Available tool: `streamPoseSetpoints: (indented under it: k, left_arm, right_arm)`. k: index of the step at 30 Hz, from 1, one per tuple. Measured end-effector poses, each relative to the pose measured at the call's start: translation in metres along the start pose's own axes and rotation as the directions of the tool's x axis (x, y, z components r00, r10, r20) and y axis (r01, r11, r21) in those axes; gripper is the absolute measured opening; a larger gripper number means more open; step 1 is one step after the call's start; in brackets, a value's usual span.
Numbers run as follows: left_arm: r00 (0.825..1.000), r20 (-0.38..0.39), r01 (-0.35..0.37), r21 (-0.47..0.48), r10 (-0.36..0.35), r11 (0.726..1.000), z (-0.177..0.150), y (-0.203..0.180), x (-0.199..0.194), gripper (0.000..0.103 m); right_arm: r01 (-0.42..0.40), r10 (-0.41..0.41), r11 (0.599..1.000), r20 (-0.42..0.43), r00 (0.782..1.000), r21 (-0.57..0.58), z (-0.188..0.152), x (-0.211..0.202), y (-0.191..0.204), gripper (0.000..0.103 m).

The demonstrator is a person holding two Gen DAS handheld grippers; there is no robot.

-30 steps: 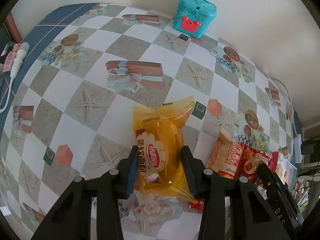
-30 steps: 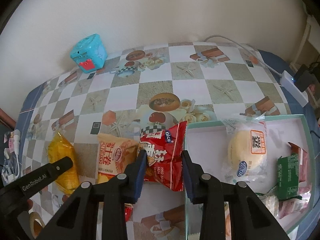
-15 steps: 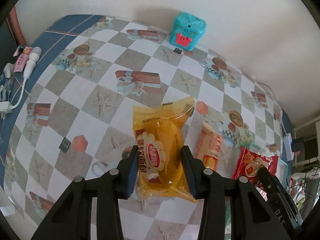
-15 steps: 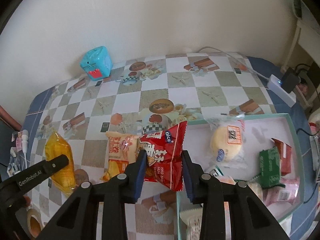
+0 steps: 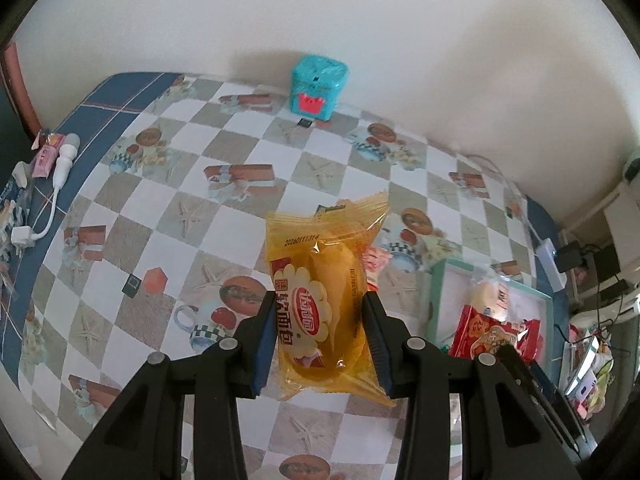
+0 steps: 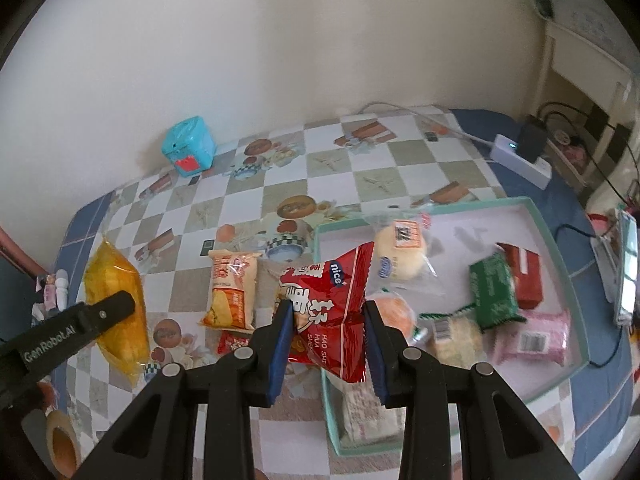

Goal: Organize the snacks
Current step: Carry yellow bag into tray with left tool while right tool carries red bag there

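Note:
My left gripper (image 5: 320, 336) is shut on a yellow bread packet (image 5: 324, 296) and holds it above the checkered tablecloth (image 5: 168, 208); the packet also shows at the left of the right wrist view (image 6: 116, 300). My right gripper (image 6: 325, 338) is shut on a red snack packet (image 6: 330, 304), held over the left rim of a teal tray (image 6: 560, 264). The tray holds several snacks, among them a round bun (image 6: 400, 252) and a green packet (image 6: 494, 292). An orange packet (image 6: 234, 288) lies on the table left of the tray.
A teal cube toy (image 5: 318, 88) stands at the back by the wall. A white charger and cable (image 5: 44, 200) lie at the table's left edge. A white power strip (image 6: 520, 160) with cables sits at the back right. A tape roll (image 6: 60, 444) lies front left.
Both grippers have risen with their packets and moved right. The red packet is now over the tray's left rim, and more of the tray has come into view.

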State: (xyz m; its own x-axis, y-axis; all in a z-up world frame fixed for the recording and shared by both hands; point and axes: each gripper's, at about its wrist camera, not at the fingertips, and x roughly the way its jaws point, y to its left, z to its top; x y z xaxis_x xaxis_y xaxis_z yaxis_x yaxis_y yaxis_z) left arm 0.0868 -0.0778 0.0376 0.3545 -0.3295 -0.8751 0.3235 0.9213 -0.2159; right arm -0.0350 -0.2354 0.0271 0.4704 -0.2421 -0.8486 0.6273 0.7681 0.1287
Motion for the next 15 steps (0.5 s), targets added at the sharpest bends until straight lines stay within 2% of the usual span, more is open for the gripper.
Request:
streamPoseSetpoints:
  k: [10,15]
  left_arm:
    - [0.999,0.033,0.006,0.035,-0.007,0.999,-0.003,-0.018,-0.015,0.043]
    - [1.000,0.024,0.011,0.049,-0.013,0.999,-0.005,-0.029,-0.014,0.043]
  right_arm:
    - [0.011,-0.010,0.996,-0.004,1.000,0.089,0.003,-0.004,-0.034,0.036]
    - [0.059,-0.059,0.989,-0.006,0.998,0.134,0.005,-0.001,-0.057,0.036]
